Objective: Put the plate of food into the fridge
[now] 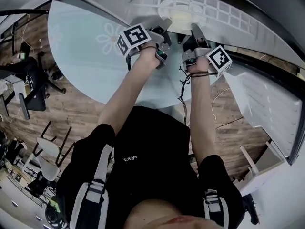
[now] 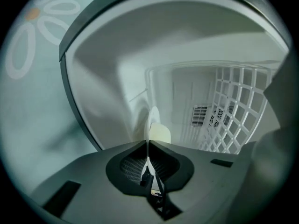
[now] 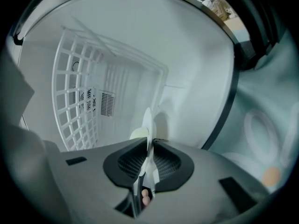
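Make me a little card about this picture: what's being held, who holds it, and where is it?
Held thing: plate, seen edge-on, with pale food on it
Left tongs: shut on the plate's rim
Right tongs: shut on the opposite rim
Place: inside the open fridge, near the white wire shelf

**A fridge in a workroom, not a kitchen**

We're looking down on a wood-plank floor (image 1: 76, 111). At the left edge of the head view we've got black office chairs (image 1: 33, 87), with white seats (image 1: 47, 149) crowded in at lower left. Up top stands the fridge (image 1: 81, 51), pale teal and printed with a daisy, with a white wire shelf (image 1: 214, 8) inside. We'd call this an office or test room, with the fridge as its one kitchen piece.
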Tool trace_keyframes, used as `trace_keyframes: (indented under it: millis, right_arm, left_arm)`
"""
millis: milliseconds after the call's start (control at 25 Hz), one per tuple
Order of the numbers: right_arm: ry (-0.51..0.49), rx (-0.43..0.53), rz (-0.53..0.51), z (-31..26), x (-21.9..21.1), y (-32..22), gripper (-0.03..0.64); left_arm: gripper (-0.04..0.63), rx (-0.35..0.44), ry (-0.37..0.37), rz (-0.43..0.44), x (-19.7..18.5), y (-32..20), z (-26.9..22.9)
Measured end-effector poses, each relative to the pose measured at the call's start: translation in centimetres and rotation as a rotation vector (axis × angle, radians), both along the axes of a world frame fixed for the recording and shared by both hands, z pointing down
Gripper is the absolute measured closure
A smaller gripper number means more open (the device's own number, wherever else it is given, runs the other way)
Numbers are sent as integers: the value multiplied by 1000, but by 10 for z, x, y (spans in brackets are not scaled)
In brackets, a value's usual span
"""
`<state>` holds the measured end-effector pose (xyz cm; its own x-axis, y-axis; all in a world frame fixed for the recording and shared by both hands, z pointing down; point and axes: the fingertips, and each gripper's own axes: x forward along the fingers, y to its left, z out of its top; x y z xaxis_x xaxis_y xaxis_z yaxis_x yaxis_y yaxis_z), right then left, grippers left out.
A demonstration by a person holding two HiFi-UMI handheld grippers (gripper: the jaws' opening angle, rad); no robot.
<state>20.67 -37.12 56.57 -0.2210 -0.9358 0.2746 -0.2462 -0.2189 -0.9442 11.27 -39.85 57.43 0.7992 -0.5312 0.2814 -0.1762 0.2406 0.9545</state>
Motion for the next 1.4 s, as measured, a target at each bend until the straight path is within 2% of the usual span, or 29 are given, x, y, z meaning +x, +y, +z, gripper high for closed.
trace_keyframes:
  millis: [440,600,720,840,1000,1120,1240,1400]
  right_arm:
    - [72,-60,7,9,1,-9,563]
    - [160,-108,-37,11,2,-7,555]
    - [208,-114,-52,9,0,-7,515]
    - [297,-124,-88,6,-4,-7,482]
    - [375,-146,-120,5,-4,-5,462]
    - [445,-166,-136,4,-4,-1,430]
    - [510,-192,-145,5,-2,9,407]
    - [528,-196,-147,3,0,24,405]
  left_arm:
    - [580,-37,-22,-35,-2,-10,8]
    - [582,-48,-14,-43,0,-9,8]
    - [539,-57,27,-51,-1,-10,5]
    - [473,-51,39,-50,-7,-10,0]
    - [438,-58,53,-81,-21,-6,-4]
    - [422,-49,32,-92,-35,-3,-5]
    - [426,-38,16,-113,-48,4,-9]
    - [495,38,-9,-142,-59,14,-29]
